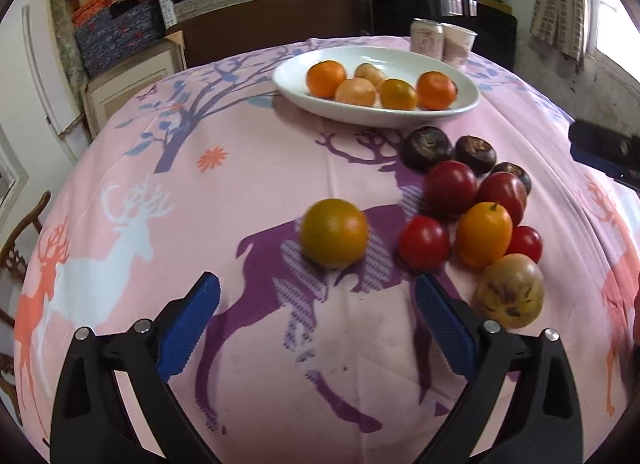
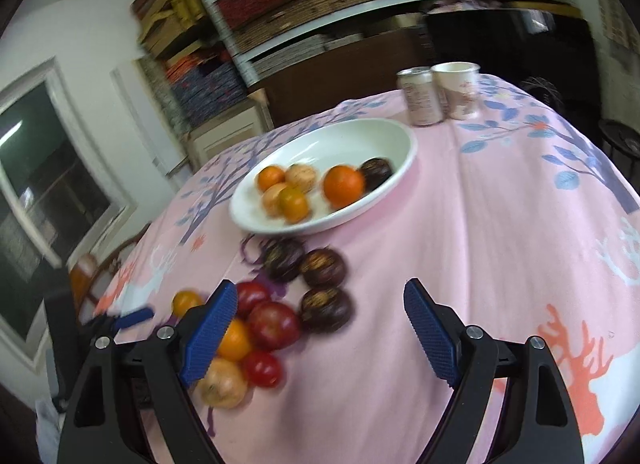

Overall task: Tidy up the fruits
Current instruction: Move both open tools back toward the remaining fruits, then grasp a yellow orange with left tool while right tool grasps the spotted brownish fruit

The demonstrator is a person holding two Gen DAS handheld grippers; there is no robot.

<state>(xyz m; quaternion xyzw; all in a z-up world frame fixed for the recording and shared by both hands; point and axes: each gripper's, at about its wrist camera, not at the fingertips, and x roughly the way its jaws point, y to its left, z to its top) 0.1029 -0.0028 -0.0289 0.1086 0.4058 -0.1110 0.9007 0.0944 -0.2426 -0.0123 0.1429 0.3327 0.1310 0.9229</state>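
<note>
Table (image 1: pixel 248 135), pink deer-print cloth, carries everything. White oval plate (image 1: pixel 460 103) lies well ahead of the left gripper (image 1: pixel 318 292), at the far side of the cloth. It holds several orange and pale citrus-like fruits, and the right wrist view also shows one dark fruit (image 2: pixel 376 172) at its rim end. A can (image 1: pixel 427 37) and a paper cup (image 1: pixel 460 43) stand beyond the plate.

Loose pile of fruit (image 1: pixel 472 215) sits ahead and to the right of the left gripper: three dark brown round ones farthest off, red ones in the middle, an elongated orange one, and a mottled yellow-brown one nearest, just beside the right finger.

Lone orange-yellow fruit (image 1: pixel 334 238): apart from the pile, resting on the purple deer print, just ahead of the left gripper and roughly centred between its fingers. Round, smooth skin, greenish-yellow on top shading to orange; looks firm, likely to roll if nudged.

Left gripper: jaws spread wide, nothing between the pads. Right gripper (image 2: pixel 320 326): also spread wide and empty, over bare cloth, with the pile to its left. Its view is motion-blurred.

Judgement: the step in hand is the approach to the lone fruit with the left gripper, roughly mid-task, since some fruit is plated and a good deal remains loose. Next move calls for advancing until the pads straddle the fruit at its widest part, then closing gently, then carrying it to the plate. Risk: a finger clips the fruit and sends it rolling toward the pile.
</note>
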